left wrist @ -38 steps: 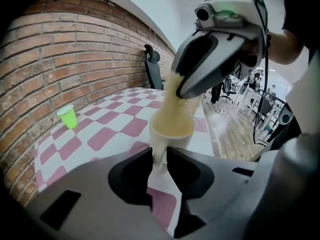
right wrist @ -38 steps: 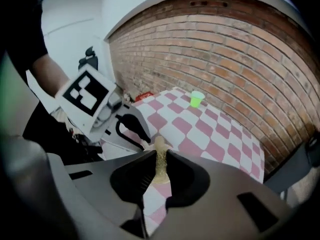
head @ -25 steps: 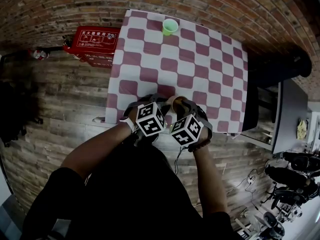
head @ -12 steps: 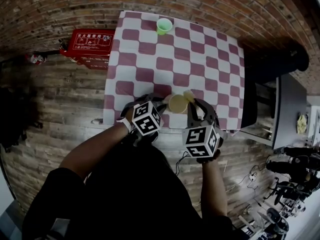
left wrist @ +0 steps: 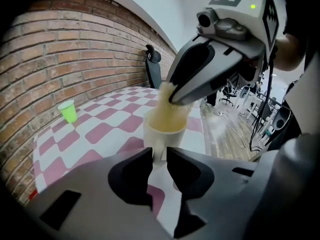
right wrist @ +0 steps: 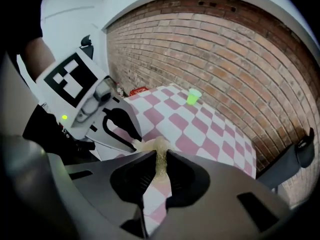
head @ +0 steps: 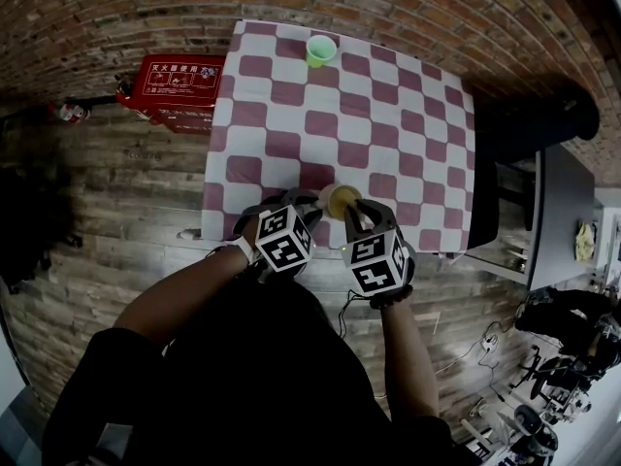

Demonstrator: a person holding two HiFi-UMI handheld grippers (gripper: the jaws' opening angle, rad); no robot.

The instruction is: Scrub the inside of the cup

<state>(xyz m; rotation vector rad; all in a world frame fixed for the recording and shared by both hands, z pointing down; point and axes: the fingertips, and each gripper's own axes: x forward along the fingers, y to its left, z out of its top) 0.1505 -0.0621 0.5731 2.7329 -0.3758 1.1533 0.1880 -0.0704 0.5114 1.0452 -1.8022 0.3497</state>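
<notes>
Jaws of the left hand-held gripper (left wrist: 159, 156) are clamped on the near side of the cream cup (left wrist: 168, 130), which is upright at the near edge of the checked tabletop (head: 408, 124). The right hand-held gripper (right wrist: 160, 166) is clamped on a yellow sponge (right wrist: 161, 153), whose end is pushed into the cup's mouth. A green cup (head: 321, 49) stands well apart at the far edge. A red box (head: 180, 80) lies on the floor, left.

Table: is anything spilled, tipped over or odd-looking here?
Nothing stands out. The cream cup stands upright, the left gripper shut on its handle, the right gripper holding a yellow sponge in its mouth. The green cup at the table's far edge is upright too; no spill shows.
</notes>
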